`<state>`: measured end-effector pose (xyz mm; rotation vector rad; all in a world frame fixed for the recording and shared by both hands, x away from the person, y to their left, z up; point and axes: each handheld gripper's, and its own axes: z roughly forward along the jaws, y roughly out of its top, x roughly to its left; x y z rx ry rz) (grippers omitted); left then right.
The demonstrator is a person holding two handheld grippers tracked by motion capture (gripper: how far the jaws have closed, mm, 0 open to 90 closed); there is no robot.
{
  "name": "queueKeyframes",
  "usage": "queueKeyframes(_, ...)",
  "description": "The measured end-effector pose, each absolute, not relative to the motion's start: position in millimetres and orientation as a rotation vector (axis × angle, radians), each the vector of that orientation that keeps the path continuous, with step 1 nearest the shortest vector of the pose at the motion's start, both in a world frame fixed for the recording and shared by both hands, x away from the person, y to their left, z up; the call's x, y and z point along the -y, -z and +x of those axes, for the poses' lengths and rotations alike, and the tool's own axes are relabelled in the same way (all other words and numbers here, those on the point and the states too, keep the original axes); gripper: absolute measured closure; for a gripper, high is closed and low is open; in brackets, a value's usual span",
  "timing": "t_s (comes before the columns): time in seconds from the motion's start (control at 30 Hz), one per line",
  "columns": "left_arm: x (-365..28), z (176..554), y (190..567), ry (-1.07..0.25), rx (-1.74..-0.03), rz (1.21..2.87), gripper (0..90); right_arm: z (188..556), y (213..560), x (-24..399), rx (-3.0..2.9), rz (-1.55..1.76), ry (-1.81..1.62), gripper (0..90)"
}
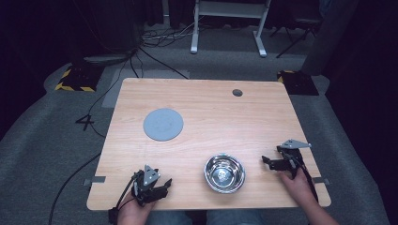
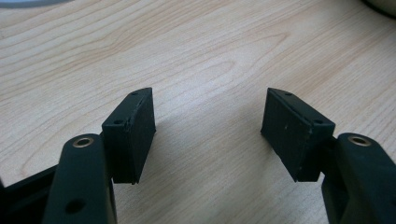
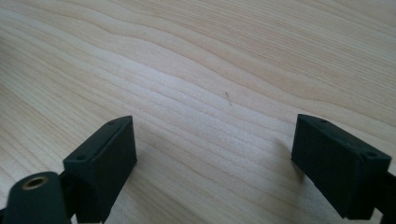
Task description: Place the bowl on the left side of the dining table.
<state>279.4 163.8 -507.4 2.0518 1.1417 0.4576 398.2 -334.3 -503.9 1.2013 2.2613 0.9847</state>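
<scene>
A shiny steel bowl (image 1: 224, 174) stands near the front edge of the wooden table (image 1: 211, 112), between my two grippers. A flat grey round disc (image 1: 163, 124) lies on the table's left half, farther back. My left gripper (image 1: 164, 186) rests at the front left, held by a hand, its jaws open over bare wood (image 2: 208, 126). My right gripper (image 1: 267, 161) sits at the front right, just right of the bowl, jaws open wide with nothing between them (image 3: 215, 154).
A small dark round grommet (image 1: 237, 93) is set in the table's far right part. Beyond the table are cables on grey carpet, a white desk frame (image 1: 230, 23), and yellow-black striped bases (image 1: 75, 79).
</scene>
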Motion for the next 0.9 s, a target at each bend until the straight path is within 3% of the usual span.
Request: queueKeyframes(0.9, -159.9, 288.4, 501.9, -0.451, -1.184, 2.086, 37.4, 401.7, 504.1, 333.6, -2.264, 1.200, -0.983, 12.6)
